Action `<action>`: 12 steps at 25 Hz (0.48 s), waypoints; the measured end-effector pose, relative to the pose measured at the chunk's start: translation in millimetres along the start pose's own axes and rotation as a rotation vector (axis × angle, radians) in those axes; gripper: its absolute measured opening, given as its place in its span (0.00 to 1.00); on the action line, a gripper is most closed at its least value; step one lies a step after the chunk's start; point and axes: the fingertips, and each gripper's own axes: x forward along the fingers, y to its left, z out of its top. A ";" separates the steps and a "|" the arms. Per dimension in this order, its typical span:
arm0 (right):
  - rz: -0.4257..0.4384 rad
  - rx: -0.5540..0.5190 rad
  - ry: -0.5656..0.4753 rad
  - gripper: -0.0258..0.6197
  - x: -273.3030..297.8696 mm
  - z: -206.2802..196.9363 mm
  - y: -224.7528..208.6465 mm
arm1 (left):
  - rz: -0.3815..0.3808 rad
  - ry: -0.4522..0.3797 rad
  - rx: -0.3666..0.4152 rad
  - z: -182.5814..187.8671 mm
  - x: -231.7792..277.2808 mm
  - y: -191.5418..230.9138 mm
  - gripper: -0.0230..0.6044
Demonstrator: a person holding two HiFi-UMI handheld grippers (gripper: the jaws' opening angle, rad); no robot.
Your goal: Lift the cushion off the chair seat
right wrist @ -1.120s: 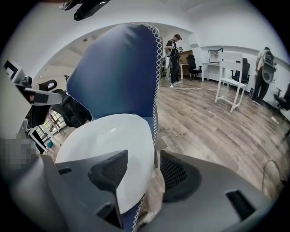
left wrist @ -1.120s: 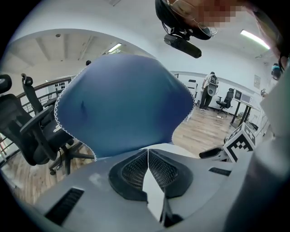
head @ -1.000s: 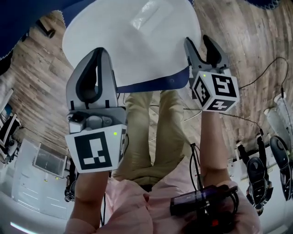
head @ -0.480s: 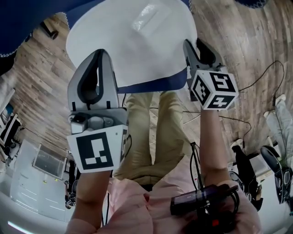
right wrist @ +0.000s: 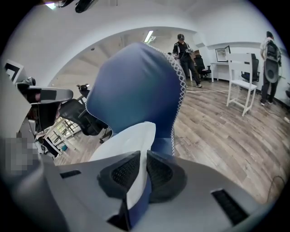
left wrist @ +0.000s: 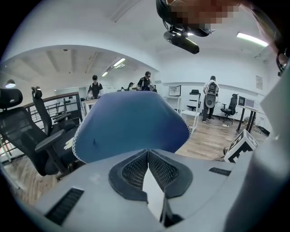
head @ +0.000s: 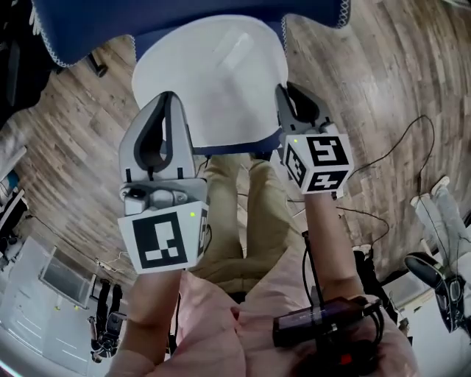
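Note:
The cushion [head: 213,81] is white on top with a dark blue underside, and its near edge lies just in front of my knees. My left gripper [head: 168,103] is shut on its near left edge, and my right gripper [head: 291,92] is shut on its near right edge. In the left gripper view the jaws [left wrist: 148,156] pinch a thin white sliver of the cushion [left wrist: 152,190]. The right gripper view has the jaws [right wrist: 142,158] closed over the white and blue edge of the cushion [right wrist: 127,140]. The blue chair back [head: 184,18] rises behind the cushion.
Wood floor surrounds the chair, with black cables [head: 412,140] at the right. My khaki trouser legs [head: 243,213] are under the cushion's near edge. Black office chairs [left wrist: 27,131] stand to the left, a white chair [right wrist: 240,68] to the right, and people stand far back.
Both grippers and the cushion have shifted down and closer together in the head view. The cushion looks smaller, and more of the blue chair back shows above it.

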 end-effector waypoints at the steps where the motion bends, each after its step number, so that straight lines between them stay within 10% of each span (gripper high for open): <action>1: 0.009 -0.013 -0.014 0.11 -6.7 7.0 6.9 | 0.006 -0.014 0.001 7.3 -7.1 -1.6 0.06; 12: 0.080 -0.162 -0.155 0.09 -101.8 81.9 74.8 | 0.083 -0.181 0.002 96.2 -96.9 -15.3 0.06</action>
